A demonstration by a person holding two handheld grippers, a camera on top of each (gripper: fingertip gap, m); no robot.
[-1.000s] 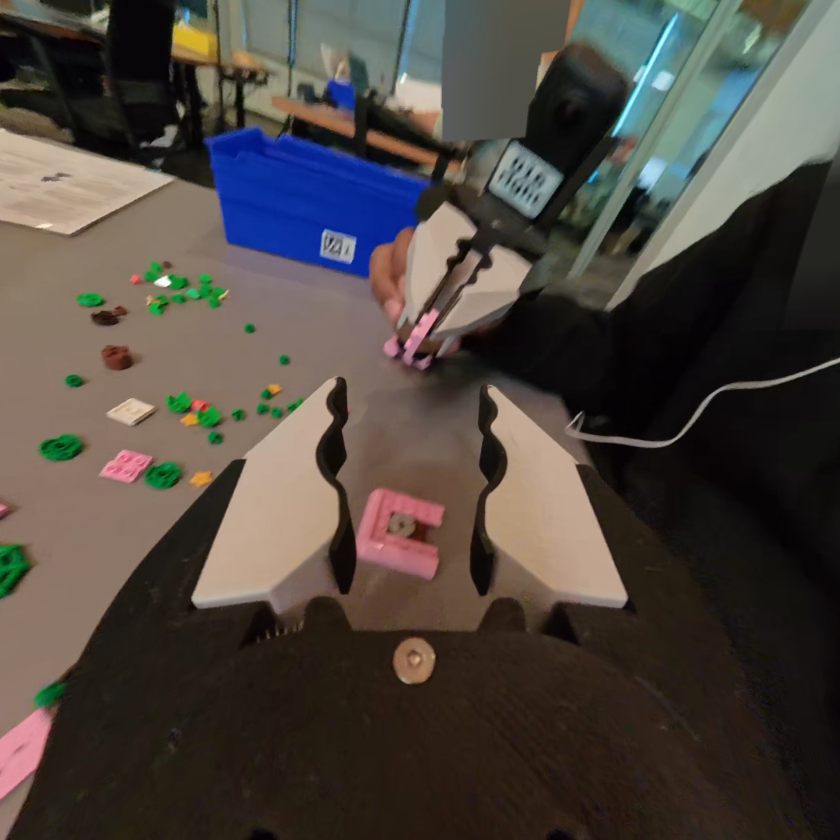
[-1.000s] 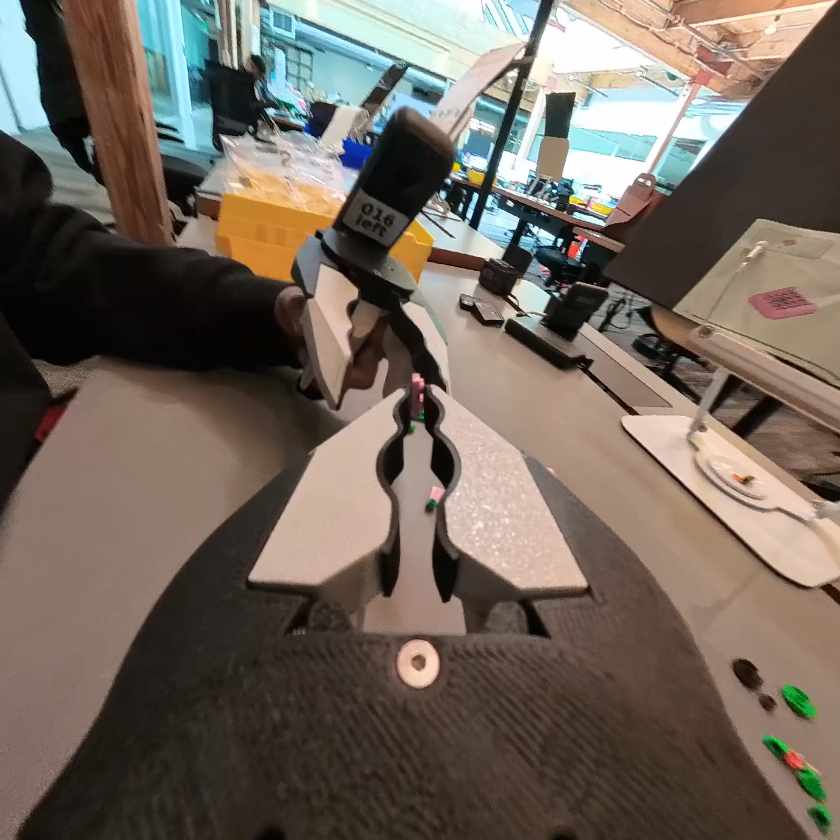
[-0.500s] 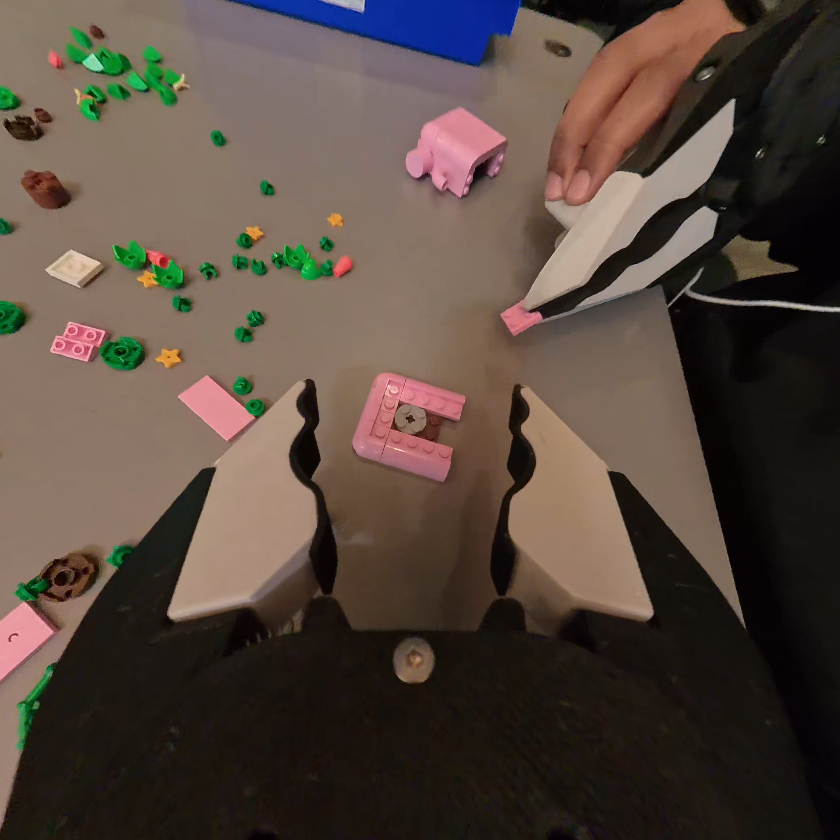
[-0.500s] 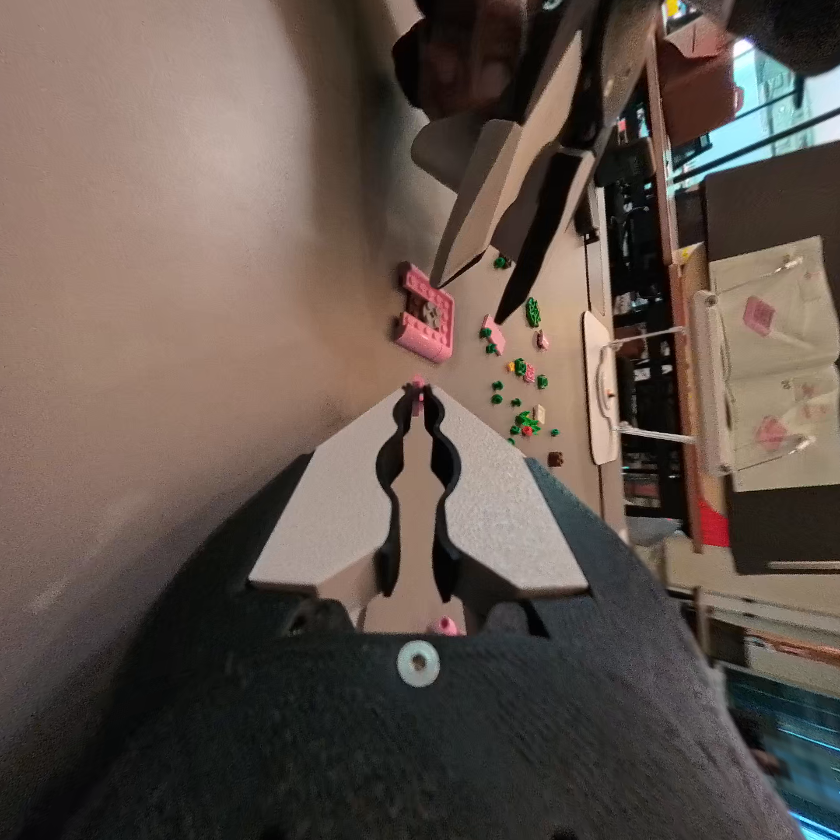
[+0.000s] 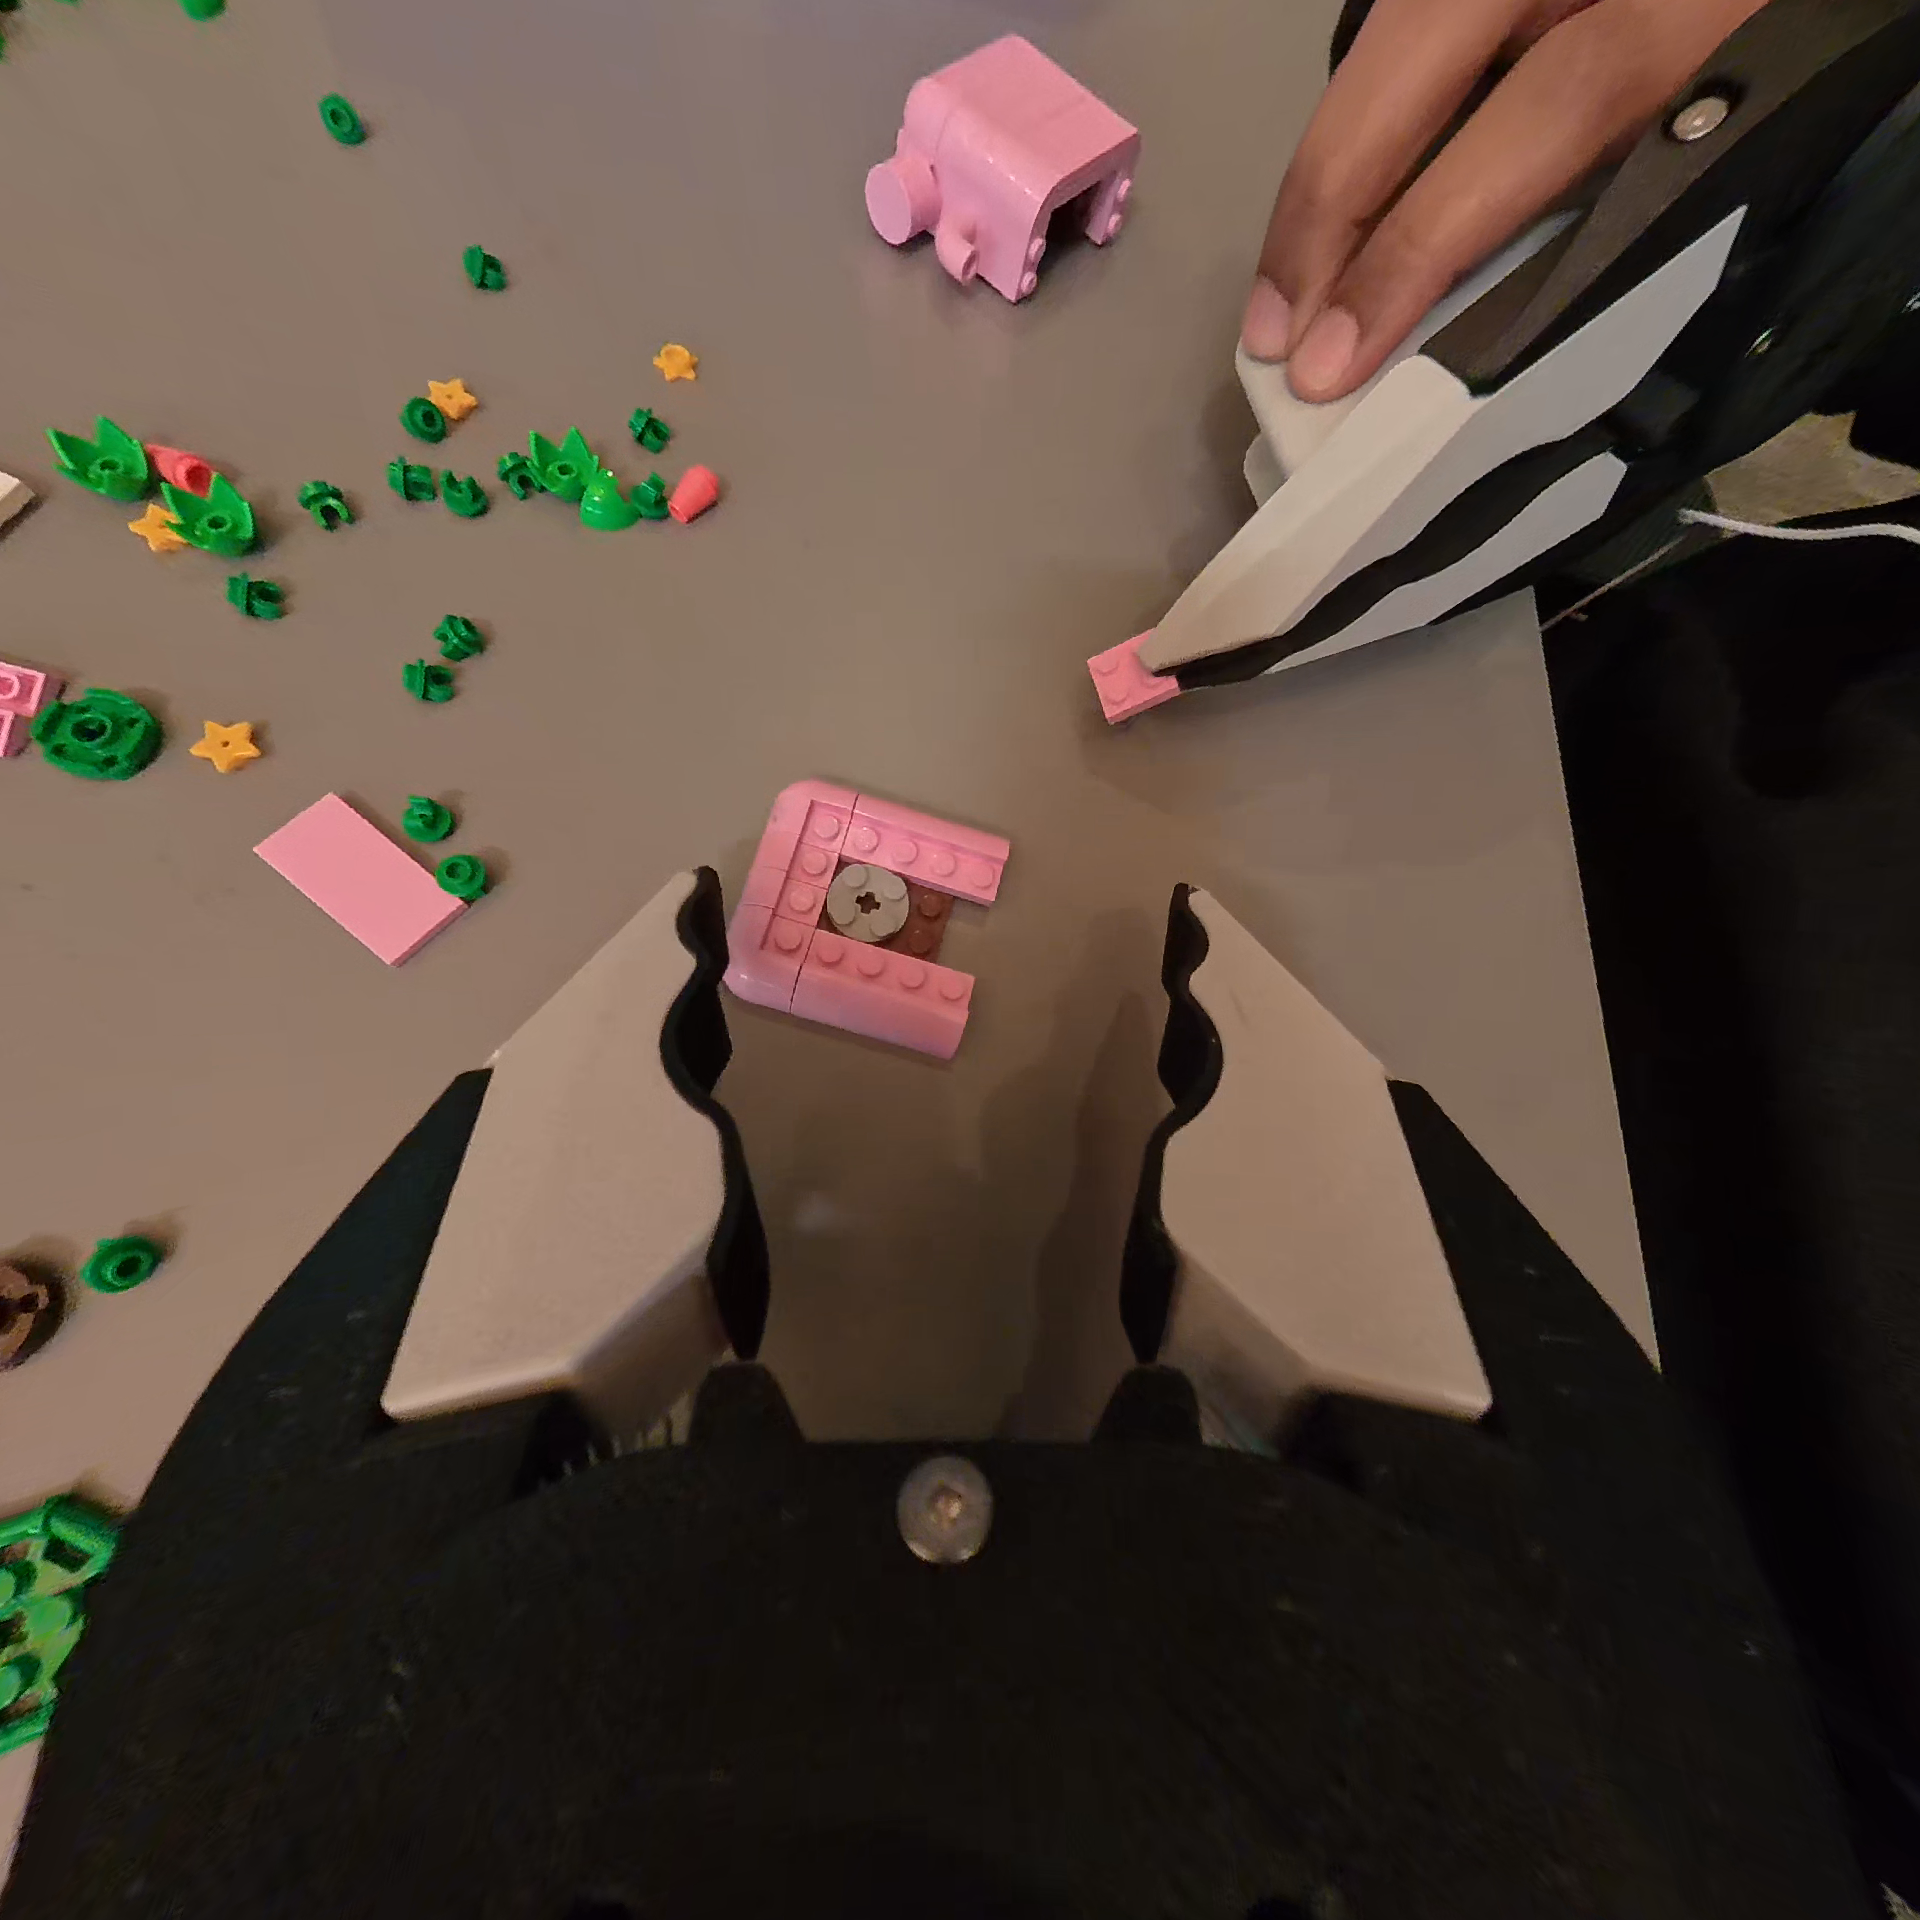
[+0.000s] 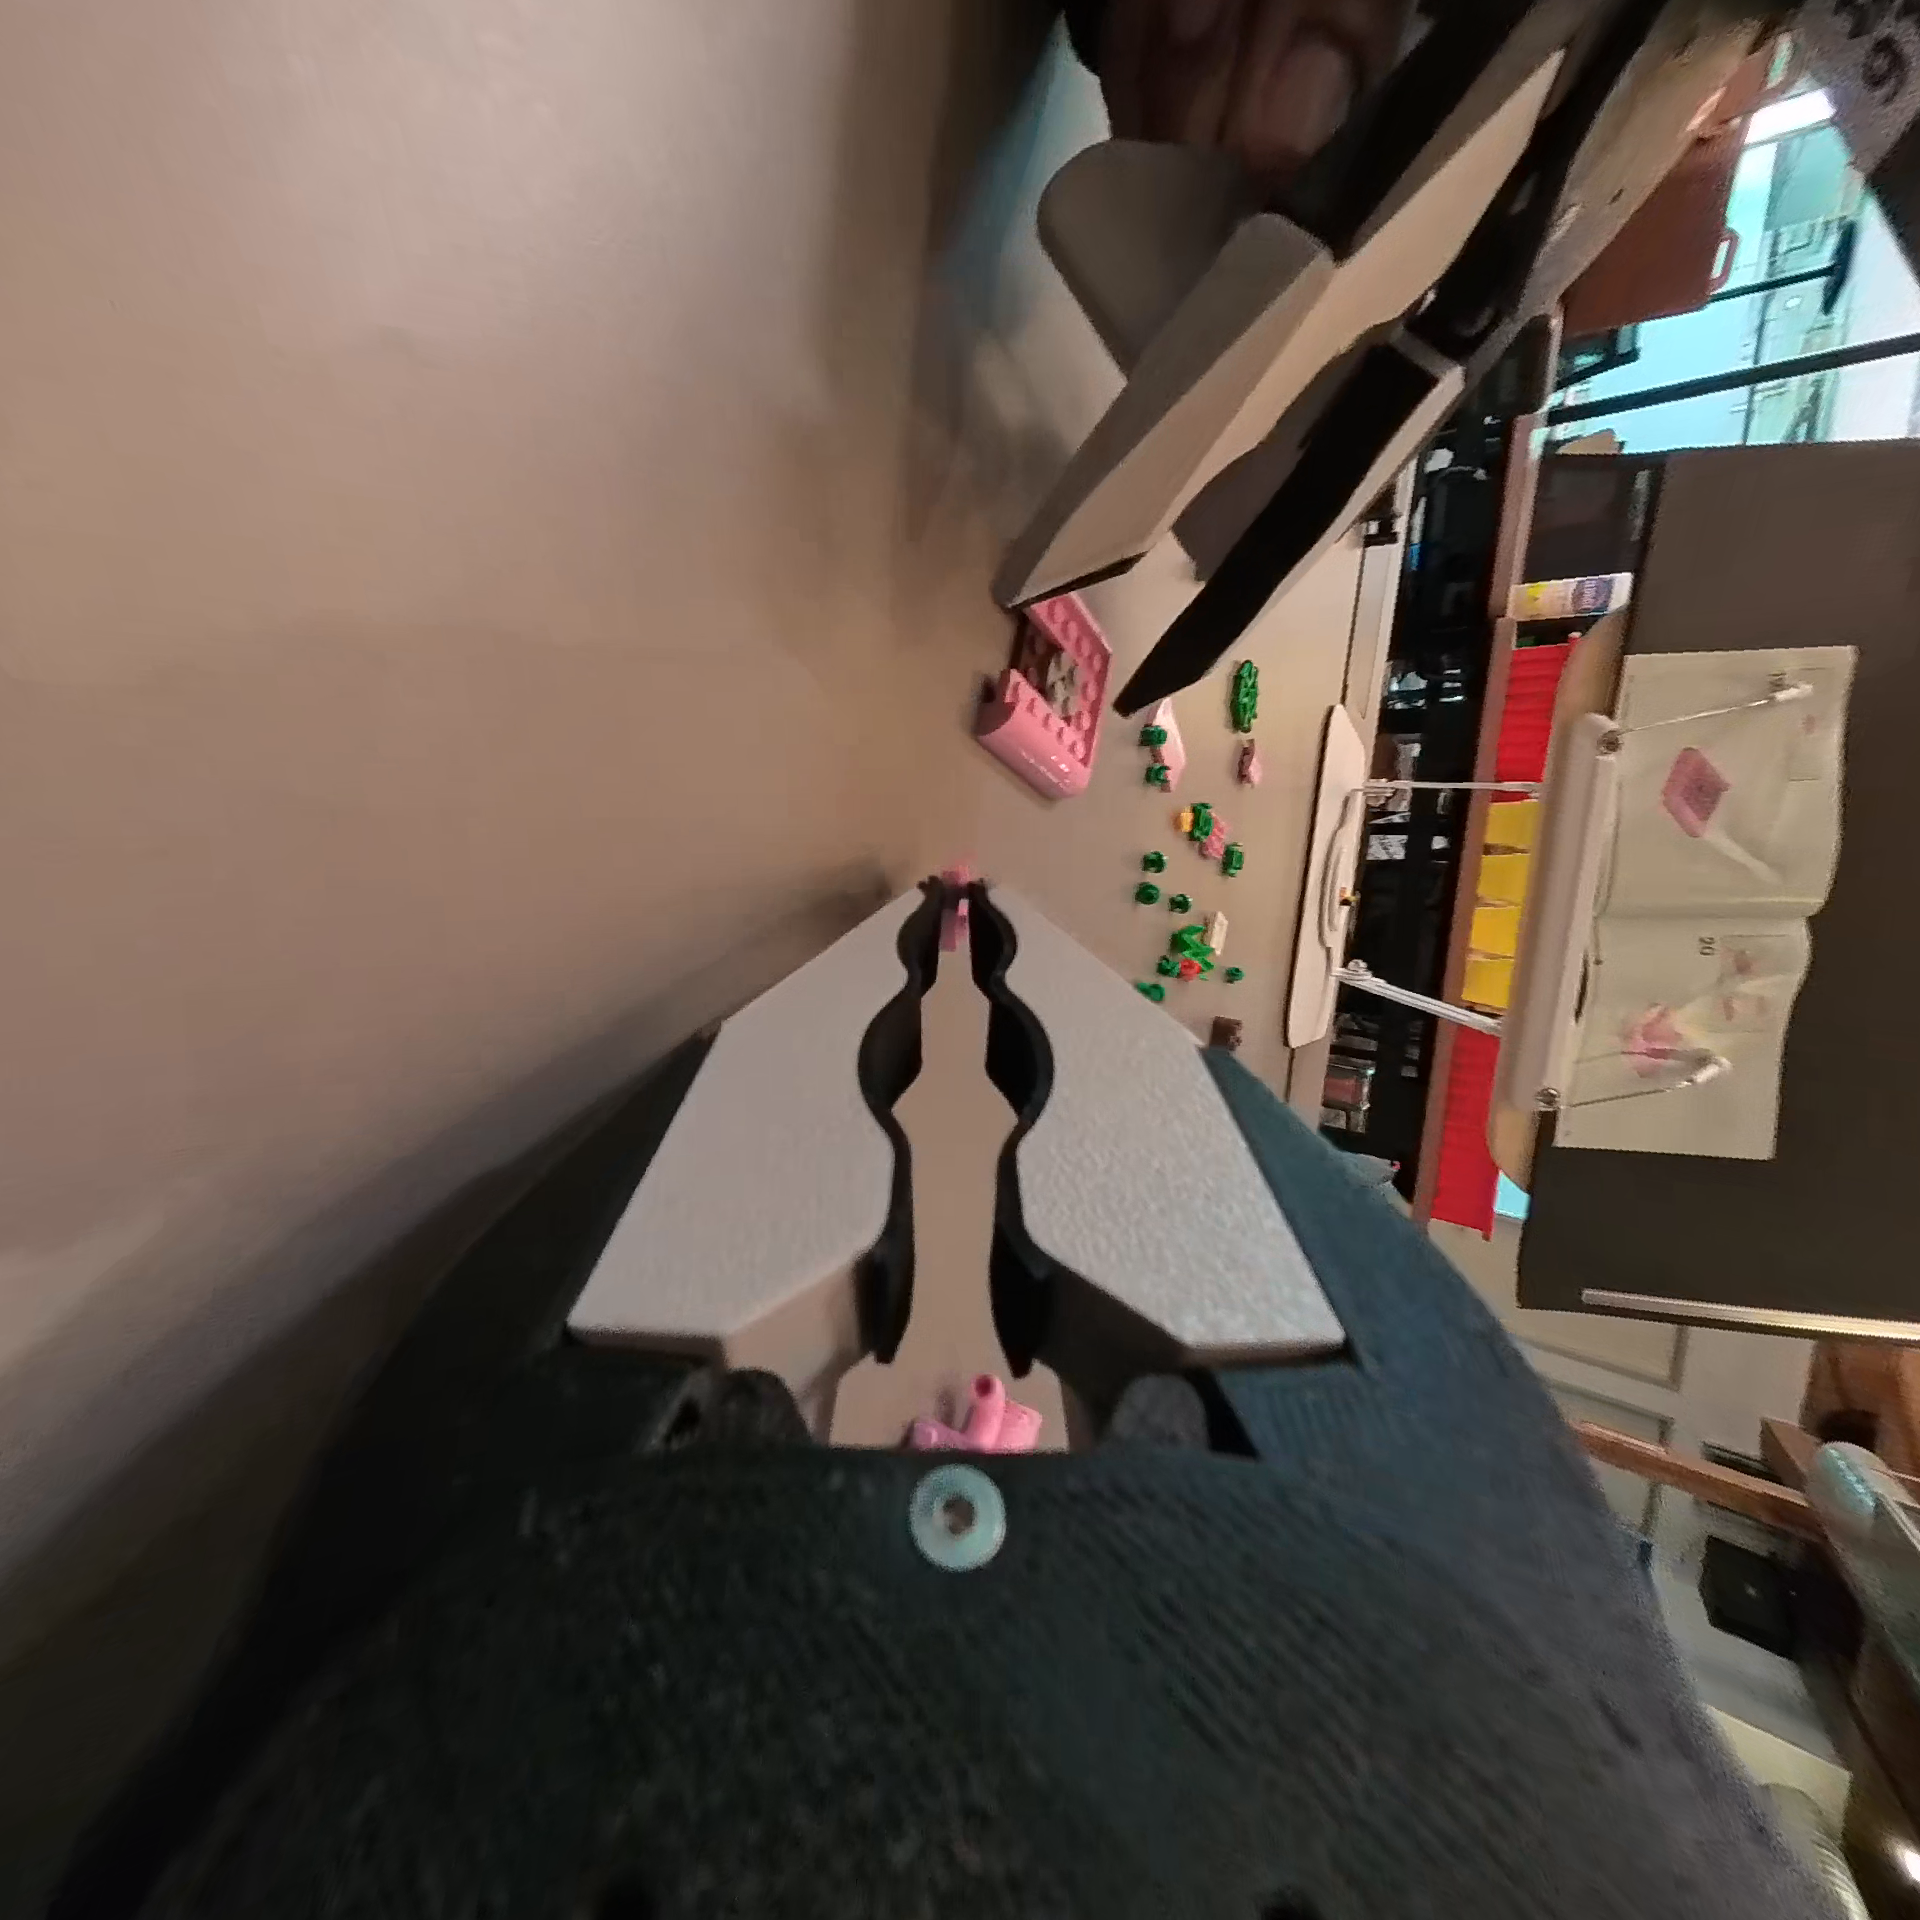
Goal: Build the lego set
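While loose green and pink pieces (image 5: 436,488) lie scattered at left on the grey worktop (image 5: 935,582), left gripper (image 5: 940,904) hangs wide open and empty, straddling the pink U-shaped frame (image 5: 868,920) lying flat. Farther right, right gripper (image 5: 1169,665) clamped on a small pink plate (image 5: 1122,675), low and near the frame, not touching it. Step in hand, likely: adding that plate. Next: steady the frame, align studs, press down.

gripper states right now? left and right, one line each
Left gripper: open, holding nothing, just short of the U-shaped pink assembly.
Right gripper: closed on a small pink plate.
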